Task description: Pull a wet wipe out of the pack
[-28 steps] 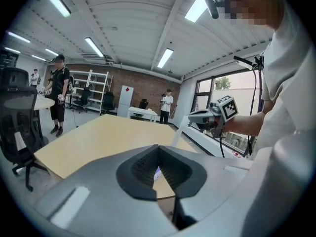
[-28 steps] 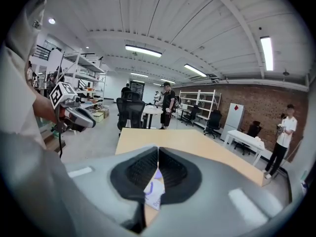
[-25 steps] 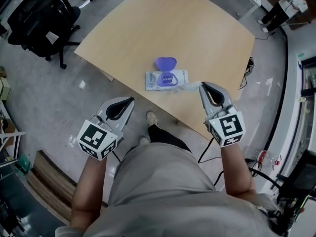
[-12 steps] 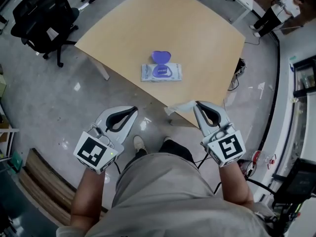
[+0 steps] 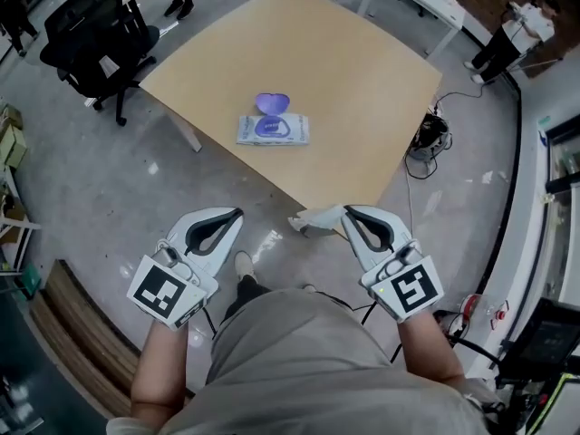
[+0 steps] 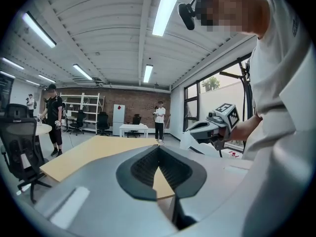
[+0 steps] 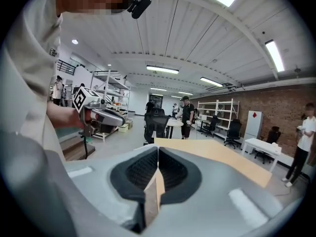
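**Wet wipe** [image 5: 316, 217]: a thin, crumpled white sheet. One end is pinched in the clenched jaws of the right gripper [image 5: 345, 211], and the rest hangs limp to the left, just beside the near corner of the table [image 5: 362, 107].

**Pack** [image 5: 272, 130]: a flat, soft rectangular pouch, pale with purple print. It lies on the table, well apart from both grippers. Its rounded purple lid [image 5: 271, 103] is flipped open toward the far side.

**Table:** a smooth tan wooden top with gently curved edges.

**Left gripper** [image 5: 237, 213]: grey moulded shells with black ribbed pads, the tips pressed together on nothing.

**Pose:** both grippers are held low over the glossy grey floor [image 5: 109, 188], close to the person's body. The forearms are roughly parallel, the jaws point toward the table, and the marker cubes sit nearest the wrists.

**Surroundings:** a black office chair [image 5: 91, 39] stands at far left.
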A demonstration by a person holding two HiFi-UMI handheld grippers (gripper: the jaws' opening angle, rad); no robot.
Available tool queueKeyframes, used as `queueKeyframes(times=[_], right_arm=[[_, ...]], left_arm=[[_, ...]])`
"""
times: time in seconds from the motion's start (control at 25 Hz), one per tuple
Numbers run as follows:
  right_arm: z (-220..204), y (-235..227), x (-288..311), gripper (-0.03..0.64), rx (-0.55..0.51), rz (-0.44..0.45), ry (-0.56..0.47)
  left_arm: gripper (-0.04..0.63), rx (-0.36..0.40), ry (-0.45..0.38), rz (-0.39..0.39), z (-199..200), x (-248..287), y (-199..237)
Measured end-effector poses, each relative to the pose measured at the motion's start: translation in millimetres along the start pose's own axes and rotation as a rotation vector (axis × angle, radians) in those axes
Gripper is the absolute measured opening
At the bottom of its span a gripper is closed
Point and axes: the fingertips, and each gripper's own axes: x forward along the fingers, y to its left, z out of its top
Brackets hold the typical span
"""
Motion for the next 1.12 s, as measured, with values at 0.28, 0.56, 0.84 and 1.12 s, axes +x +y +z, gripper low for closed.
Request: queueKeyframes(times=[0.28,0.56,0.84,1.12], right_arm=[[-37,-2,-94,0.006,-0.004,0.116,-0.042],[-68,27,-155,0.006,-0.005,0.217,-0.041],[-58,84,-186,0.006,-0.009,0.178,-0.062],[-29,188,-211,0.006,-0.039,0.155,-0.067]], left_arm=[[0.006,-0.005,0.015,0.071,5,16,-125],[0.005,-0.034,0.099,0.126,-14,-12,-215],[0.006,-0.005,0.055,0.079,-8,-59,-248],[0.006,0.002,0.007,0.023,-8,-159,-279]])
